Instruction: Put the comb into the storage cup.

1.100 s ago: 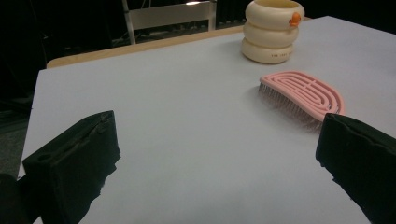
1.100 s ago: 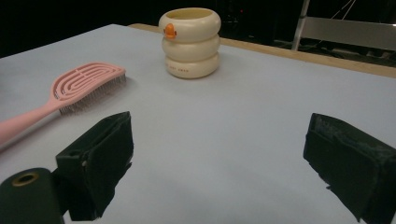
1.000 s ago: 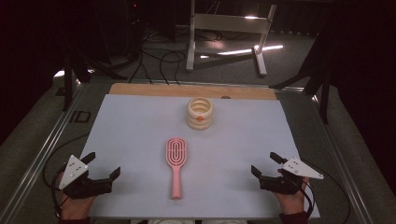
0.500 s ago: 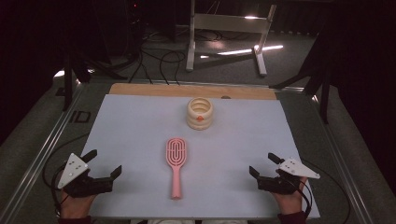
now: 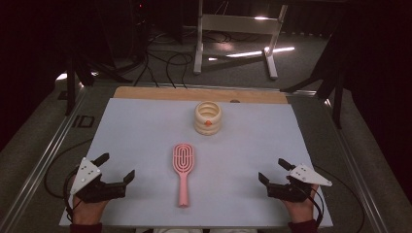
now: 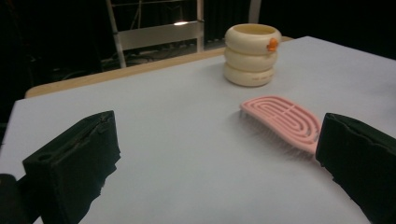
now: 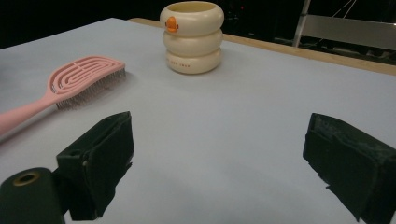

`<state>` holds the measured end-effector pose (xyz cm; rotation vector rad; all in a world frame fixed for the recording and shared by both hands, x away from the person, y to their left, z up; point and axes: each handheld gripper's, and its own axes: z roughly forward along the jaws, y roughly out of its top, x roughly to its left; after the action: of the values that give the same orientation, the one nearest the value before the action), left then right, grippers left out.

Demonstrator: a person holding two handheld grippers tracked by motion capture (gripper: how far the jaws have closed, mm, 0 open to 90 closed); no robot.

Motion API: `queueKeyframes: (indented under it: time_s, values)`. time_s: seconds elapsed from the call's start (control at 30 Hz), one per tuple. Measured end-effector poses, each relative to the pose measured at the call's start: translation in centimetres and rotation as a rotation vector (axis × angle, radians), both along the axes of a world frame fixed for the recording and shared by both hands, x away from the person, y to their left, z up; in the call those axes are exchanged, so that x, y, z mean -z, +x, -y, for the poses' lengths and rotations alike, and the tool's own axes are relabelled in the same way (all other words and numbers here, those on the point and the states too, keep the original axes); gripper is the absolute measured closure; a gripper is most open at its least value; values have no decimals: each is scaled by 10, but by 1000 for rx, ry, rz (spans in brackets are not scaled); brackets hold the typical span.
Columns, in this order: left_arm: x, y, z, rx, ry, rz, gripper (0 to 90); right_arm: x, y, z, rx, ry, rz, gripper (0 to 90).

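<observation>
At the near left corner of the table (image 5: 145, 121), the left tool (image 5: 116, 169) rests low with its jaws spread wide and nothing between them. Midway across lies the pink hairbrush (image 5: 182, 167), bristles down, handle toward the person. Beyond it stands a cream ringed cup (image 5: 208, 118). On the right, the right tool (image 5: 272, 171) also gapes, holding nothing.

One hairbrush (image 5: 182, 170), one cup (image 5: 207, 117)

Small print on cream cup (image 7: 192, 37), unreadable.
</observation>
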<state>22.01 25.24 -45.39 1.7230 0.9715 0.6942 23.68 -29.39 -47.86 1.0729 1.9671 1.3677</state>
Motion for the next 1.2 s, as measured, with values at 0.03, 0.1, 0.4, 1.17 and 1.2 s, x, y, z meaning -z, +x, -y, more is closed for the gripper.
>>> queueKeyframes:
  time_s: [0.03,0.1,0.4,1.17,1.2]
  values:
    - [-1,0,2,0,3,0,3,0,0,0,1,0,-1,85]
    - [-2,1,5,6,10,0,8,0,0,0,0,0,-1,85]
    - [-6,3,17,30,2,-30,3,0,0,0,0,1,-2,85]
    - [-14,13,64,146,58,-87,8,3,1,3,14,10,-19,85]
    - [-14,14,67,146,64,-91,8,4,1,2,13,9,-20,85]
